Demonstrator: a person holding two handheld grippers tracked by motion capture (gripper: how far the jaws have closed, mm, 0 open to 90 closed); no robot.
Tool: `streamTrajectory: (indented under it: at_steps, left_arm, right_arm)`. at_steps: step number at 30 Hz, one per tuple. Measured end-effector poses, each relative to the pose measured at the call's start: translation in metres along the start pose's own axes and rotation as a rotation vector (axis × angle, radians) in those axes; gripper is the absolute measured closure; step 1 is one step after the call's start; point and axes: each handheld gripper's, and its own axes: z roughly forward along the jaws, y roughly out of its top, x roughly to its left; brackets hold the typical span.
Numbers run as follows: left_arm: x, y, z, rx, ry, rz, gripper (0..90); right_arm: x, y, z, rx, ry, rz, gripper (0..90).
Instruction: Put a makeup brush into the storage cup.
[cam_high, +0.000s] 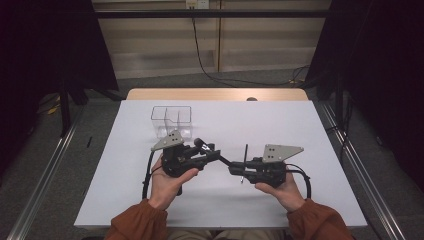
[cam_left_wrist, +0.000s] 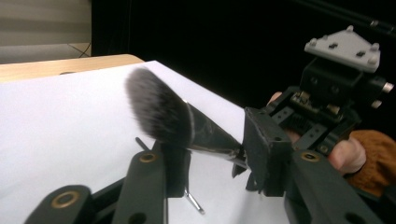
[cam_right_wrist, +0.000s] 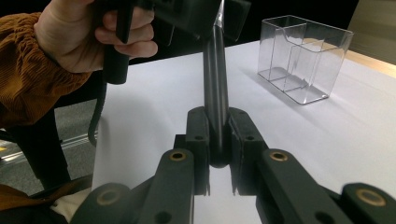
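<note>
A makeup brush (cam_high: 223, 161) with a dark bristle head and a black handle hangs above the white table between both grippers. My right gripper (cam_high: 236, 170) is shut on the handle's end; in the right gripper view the handle (cam_right_wrist: 215, 70) runs straight out from between its pads (cam_right_wrist: 219, 135). My left gripper (cam_high: 216, 154) has its jaws on either side of the ferrule. In the left gripper view the brush (cam_left_wrist: 205, 133) crosses the gap (cam_left_wrist: 217, 158) at a slant, and the gap is wider than the ferrule. The grey-tipped bristles stick out to the left.
A clear plastic organizer (cam_high: 171, 120) with several compartments stands behind the left gripper, also seen in the right gripper view (cam_right_wrist: 303, 60). A thin black stick (cam_high: 245, 155) lies on the white sheet (cam_high: 280, 125) by the right gripper. Wooden table edge at the far side.
</note>
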Motion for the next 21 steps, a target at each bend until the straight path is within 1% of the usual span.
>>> streamTrajectory:
  at_steps: [1,2,3,7,8,11,15,16,19,21]
  left_arm:
    - [0.0004,-0.0002,-0.0002,-0.008,0.006,-0.007,65.3]
    - [0.0004,-0.0004,0.0001,-0.012,0.0,-0.016,65.3]
    - [0.0007,-0.0005,0.0003,-0.004,-0.004,-0.01,66.4]
    - [-0.0003,0.0003,-0.0003,-0.007,-0.016,-0.013,70.2]
    - [-0.0009,0.0007,-0.0003,-0.011,-0.016,-0.016,70.7]
    - [-0.0019,0.0027,-0.0002,-0.003,-0.025,-0.005,72.2]
    - [-0.0037,0.0043,0.0013,-0.003,-0.042,-0.012,74.6]
    - [-0.0039,0.0049,0.0013,0.002,-0.043,-0.005,75.1]
    - [-0.0061,0.0069,0.0028,0.007,-0.056,-0.01,77.6]
    - [-0.0071,0.0084,0.0029,0.0,-0.073,-0.031,79.2]
  right_arm:
    - [0.0003,-0.0002,0.0003,0.006,0.001,-0.001,79.7]
    - [0.0005,-0.0004,0.0007,0.006,0.002,0.0,79.7]
    - [0.0005,-0.0004,0.0009,0.006,0.004,-0.002,79.7]
    - [0.0013,-0.001,0.0025,0.014,0.005,-0.009,79.7]
    - [0.0012,-0.0011,0.0028,0.01,0.007,-0.006,79.7]
    - [0.0016,-0.0008,0.0037,0.014,0.006,-0.013,79.7]
    - [0.0015,-0.0015,0.0048,0.017,0.008,-0.014,79.3]
    - [0.0013,-0.0016,0.0047,0.019,0.007,-0.012,79.2]
    - [0.0011,-0.0028,0.007,0.028,0.004,-0.006,78.6]
    - [0.0008,-0.0028,0.0074,0.026,0.007,-0.006,78.3]
